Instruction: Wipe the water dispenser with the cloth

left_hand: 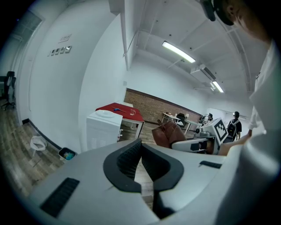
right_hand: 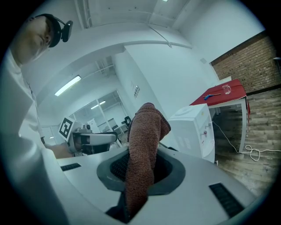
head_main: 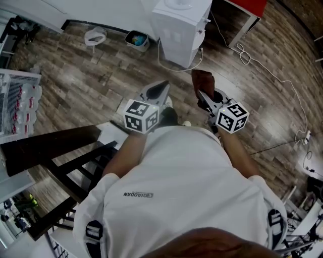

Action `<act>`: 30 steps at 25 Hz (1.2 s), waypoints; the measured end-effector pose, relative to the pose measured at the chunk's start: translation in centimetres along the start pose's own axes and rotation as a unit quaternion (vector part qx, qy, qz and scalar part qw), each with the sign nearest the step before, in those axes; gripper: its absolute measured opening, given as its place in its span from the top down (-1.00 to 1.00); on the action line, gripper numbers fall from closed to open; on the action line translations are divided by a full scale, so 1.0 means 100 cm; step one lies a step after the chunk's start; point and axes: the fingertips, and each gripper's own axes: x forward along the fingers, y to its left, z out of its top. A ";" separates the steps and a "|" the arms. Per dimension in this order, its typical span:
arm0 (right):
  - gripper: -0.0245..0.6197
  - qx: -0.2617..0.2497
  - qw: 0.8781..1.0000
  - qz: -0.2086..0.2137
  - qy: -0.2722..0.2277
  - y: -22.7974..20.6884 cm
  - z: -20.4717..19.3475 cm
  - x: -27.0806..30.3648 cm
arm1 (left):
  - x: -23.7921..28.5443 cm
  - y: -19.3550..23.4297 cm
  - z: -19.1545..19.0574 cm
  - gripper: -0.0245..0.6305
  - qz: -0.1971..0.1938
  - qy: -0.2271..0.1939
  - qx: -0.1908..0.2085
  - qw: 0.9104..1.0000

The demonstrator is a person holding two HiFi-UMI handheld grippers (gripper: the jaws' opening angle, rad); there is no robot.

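Right gripper [right_hand: 141, 154] is clamping the brown cloth [right_hand: 147, 127] between its jaws, and the cloth is sticking up past the tips and folding over at the top. Left gripper [left_hand: 141, 143] is carrying nothing, its jaws meeting at the tips. Person is holding both grippers side by side in front of a white shirt [head_main: 186, 186], above the wooden floor [head_main: 91, 85]. White water dispenser [head_main: 179, 27] is standing ahead, well apart from the cloth, with a red table [head_main: 247, 6] just beside it.
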 end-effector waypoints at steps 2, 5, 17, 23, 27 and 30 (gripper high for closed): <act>0.76 -0.002 1.000 -0.003 0.005 -0.007 0.003 0.011 | 0.006 0.013 0.003 0.94 0.001 0.000 -0.004 1.000; 0.76 -0.016 1.000 -0.008 0.016 -0.016 0.010 0.031 | 0.018 0.035 0.010 0.93 0.003 0.001 -0.010 1.000; 0.76 -0.083 0.995 -0.027 0.053 -0.061 0.068 0.141 | 0.071 0.144 0.073 0.94 -0.001 -0.011 -0.009 1.000; 0.76 -0.127 0.988 -0.044 0.071 -0.077 0.090 0.194 | 0.086 0.193 0.087 0.94 -0.008 -0.003 -0.007 1.000; 0.76 -0.164 0.980 -0.066 0.094 -0.099 0.102 0.228 | 0.097 0.215 0.095 0.94 -0.018 0.000 -0.002 1.000; 0.76 -0.191 0.970 -0.088 0.119 -0.112 0.109 0.250 | 0.098 0.225 0.094 0.94 -0.021 0.003 -0.004 1.000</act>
